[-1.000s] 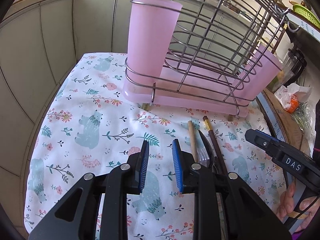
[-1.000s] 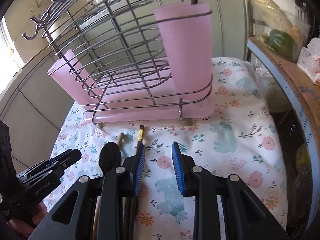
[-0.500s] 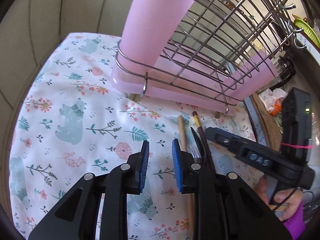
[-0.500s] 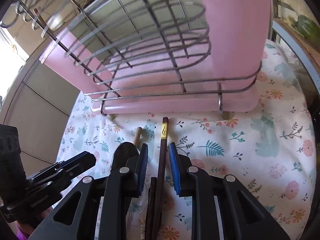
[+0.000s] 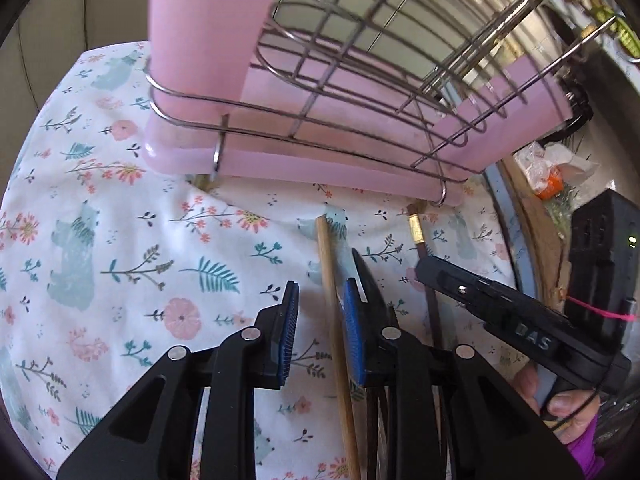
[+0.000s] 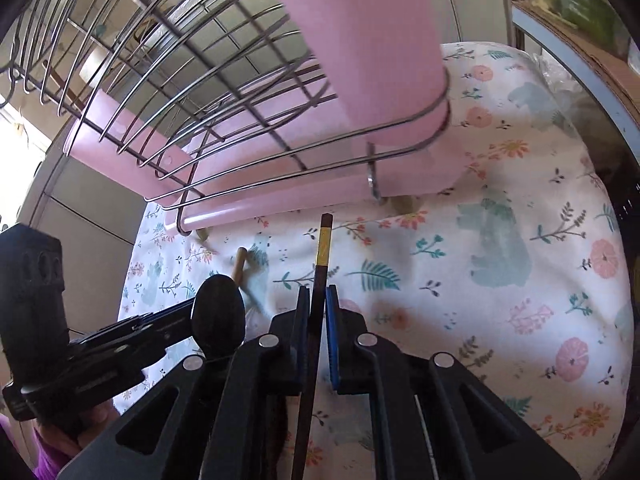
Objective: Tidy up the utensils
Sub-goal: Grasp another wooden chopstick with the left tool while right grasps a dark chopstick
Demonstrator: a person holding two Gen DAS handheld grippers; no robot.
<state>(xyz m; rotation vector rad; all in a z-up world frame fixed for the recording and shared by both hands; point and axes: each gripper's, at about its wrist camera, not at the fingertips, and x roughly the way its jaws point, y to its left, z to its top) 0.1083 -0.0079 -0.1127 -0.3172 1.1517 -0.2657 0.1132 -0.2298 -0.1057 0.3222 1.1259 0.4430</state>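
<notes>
Right fingers: the right gripper [image 6: 317, 306] is closing its blue pads [image 6: 331, 344] on a dark chopstick [image 6: 316, 300] with a gold band, which is running between them and pointing toward the rack.
Left fingers: the left gripper [image 5: 320, 316] is standing partly apart and clamping nothing; a light wooden stick [image 5: 334, 312] is lying on the cloth between the pads, close to the right-hand one and not pressed.
Other utensils: a black spoon [image 6: 218, 316] is lying just left of the chopstick, its bowl toward the rack and beside the stick's end.
Cloth: a white cloth [image 5: 120, 248] printed with pale blue bears, pink flowers and green fronds is covering the table and carrying everything.
Rack: a wire dish rack [image 6: 192, 92] on a pink tray is sitting at the far side of the cloth, with a tall pink cup [image 5: 208, 28] hanging at each end.
Room: pale panelled walls are curving behind the rack; a wooden ledge with bags and green produce is running along the right side.
Person: a hand [image 5: 568, 408] with a purple sleeve is gripping the right tool's handle.
</notes>
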